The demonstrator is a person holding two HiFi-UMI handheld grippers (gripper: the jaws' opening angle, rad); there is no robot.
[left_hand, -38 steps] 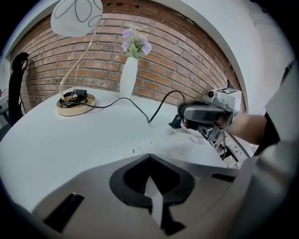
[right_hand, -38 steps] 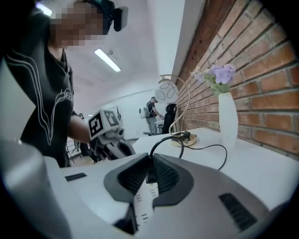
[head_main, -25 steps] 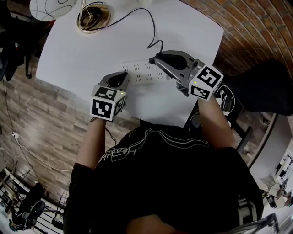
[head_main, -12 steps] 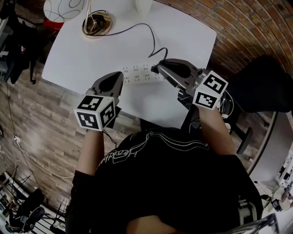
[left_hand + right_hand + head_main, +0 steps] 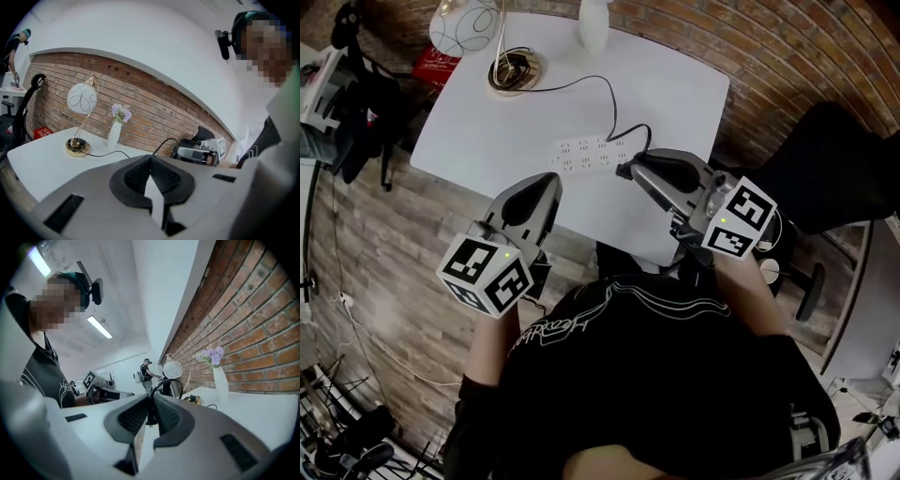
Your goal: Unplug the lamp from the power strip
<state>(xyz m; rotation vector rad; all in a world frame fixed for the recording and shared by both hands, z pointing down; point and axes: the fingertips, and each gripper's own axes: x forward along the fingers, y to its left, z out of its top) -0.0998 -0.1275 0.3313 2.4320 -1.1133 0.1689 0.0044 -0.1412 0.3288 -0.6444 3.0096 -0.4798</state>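
Black T-shirt (image 5: 666,375), perhaps white-lettered, grey marker-cubed grippers (image 5: 550,182) (image 5: 627,171)

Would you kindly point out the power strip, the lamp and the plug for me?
power strip (image 5: 586,155), head view, middle of its white top.
lamp (image 5: 514,73), head view, its gold base.
plug (image 5: 151,413), right gripper view, its dark body.

My L gripper (image 5: 551,181) points fwd, jaws pressed together w/ nothing in them. My R gripper (image 5: 628,171) points fwd & a bit left, jaws pinched tight on the plug (image 5: 151,417). Both my arms are bent & reach out in front of me.
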